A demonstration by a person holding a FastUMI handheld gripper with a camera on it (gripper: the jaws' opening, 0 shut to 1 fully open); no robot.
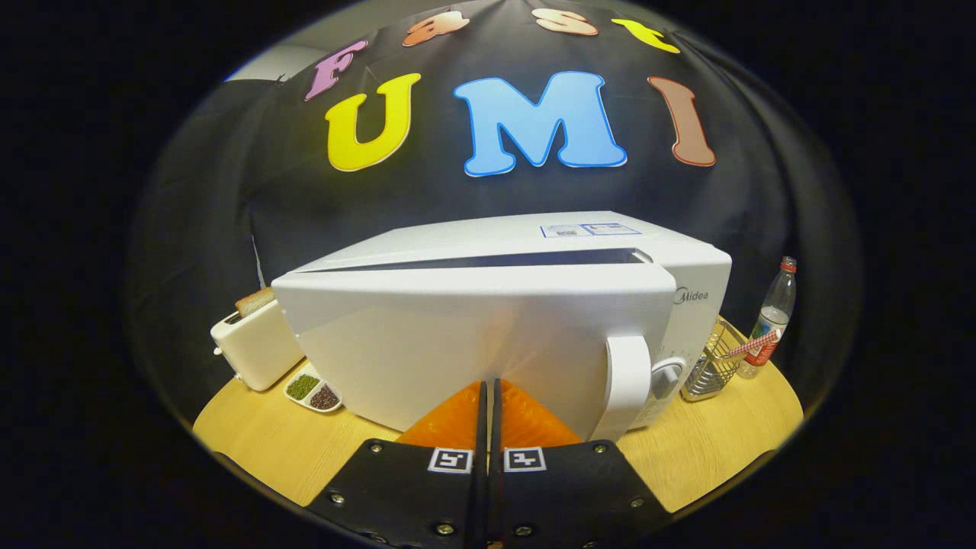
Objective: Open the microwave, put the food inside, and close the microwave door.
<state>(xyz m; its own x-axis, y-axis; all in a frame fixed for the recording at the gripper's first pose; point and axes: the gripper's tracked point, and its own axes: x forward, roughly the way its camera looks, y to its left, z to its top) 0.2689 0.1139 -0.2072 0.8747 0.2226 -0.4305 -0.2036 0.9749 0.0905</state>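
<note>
A white microwave [690, 278] stands on the round wooden table [267, 442]. Its door [457, 328] is slightly ajar, swung a little away from the body, with a dark gap along the top. The door's white handle [629, 381] is just right of my fingers. My gripper [488, 383] is shut with nothing between its fingers, and the tips rest against the lower middle of the door's front. The door hides the microwave's inside.
Left of the microwave sits a white toaster [255, 347] with a slice of bread [254, 301] in it, and a small dish of beans [313, 393] lies in front of it. On the right are a wire basket [713, 366] and a plastic bottle [772, 320].
</note>
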